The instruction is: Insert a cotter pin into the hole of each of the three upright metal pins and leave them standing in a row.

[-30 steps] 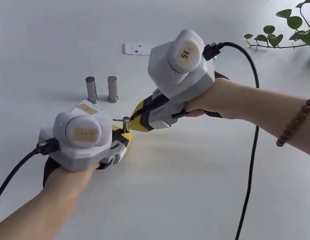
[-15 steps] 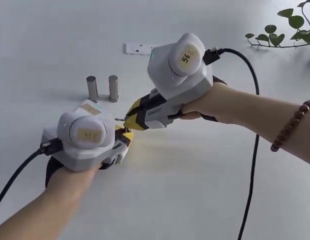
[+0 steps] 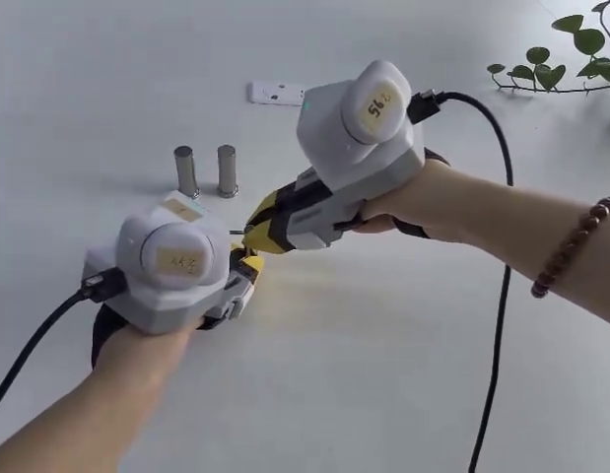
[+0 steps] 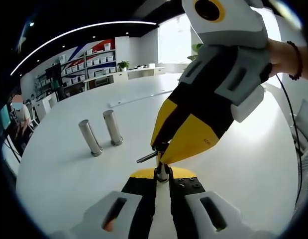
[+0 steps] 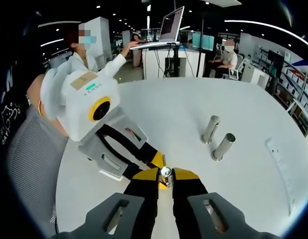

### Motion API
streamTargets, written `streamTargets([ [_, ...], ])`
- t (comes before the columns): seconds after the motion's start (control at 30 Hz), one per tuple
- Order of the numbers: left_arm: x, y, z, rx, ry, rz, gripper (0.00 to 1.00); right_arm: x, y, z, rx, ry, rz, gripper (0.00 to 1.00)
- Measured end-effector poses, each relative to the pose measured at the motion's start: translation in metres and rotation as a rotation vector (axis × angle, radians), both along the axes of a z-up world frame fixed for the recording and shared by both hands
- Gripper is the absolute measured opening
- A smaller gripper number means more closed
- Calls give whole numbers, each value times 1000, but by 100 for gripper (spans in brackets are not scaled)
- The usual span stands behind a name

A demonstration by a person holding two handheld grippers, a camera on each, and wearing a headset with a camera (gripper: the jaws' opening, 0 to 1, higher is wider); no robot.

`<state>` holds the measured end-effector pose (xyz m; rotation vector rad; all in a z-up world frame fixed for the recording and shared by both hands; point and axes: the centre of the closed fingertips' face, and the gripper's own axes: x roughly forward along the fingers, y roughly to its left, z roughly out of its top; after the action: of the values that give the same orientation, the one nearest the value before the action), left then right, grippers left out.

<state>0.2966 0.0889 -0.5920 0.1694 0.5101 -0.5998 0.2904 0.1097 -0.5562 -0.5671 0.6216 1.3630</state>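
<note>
Opposed gripper views, downward head view share pins point(image 3: 227, 170).

Yellow-black fingers point(image 3: 266, 221), grey housings point(image 3: 364, 133), black cables point(image 3: 470, 96), bead bracelet point(image 3: 577, 241).

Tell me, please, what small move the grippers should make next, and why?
Probably ease the right gripper slightly toward the left gripper, sliding the cotter pin it grips through the metal pin clamped there. The cotter pin's tip pokes out beside that pin, and it seems not fully seated.
</note>
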Motion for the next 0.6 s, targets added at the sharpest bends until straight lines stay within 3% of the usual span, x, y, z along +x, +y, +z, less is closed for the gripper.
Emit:
streamTargets([
  [0.6,6,31,2,21,-4,83,7,5,29,1,14,-8,79,4],
])
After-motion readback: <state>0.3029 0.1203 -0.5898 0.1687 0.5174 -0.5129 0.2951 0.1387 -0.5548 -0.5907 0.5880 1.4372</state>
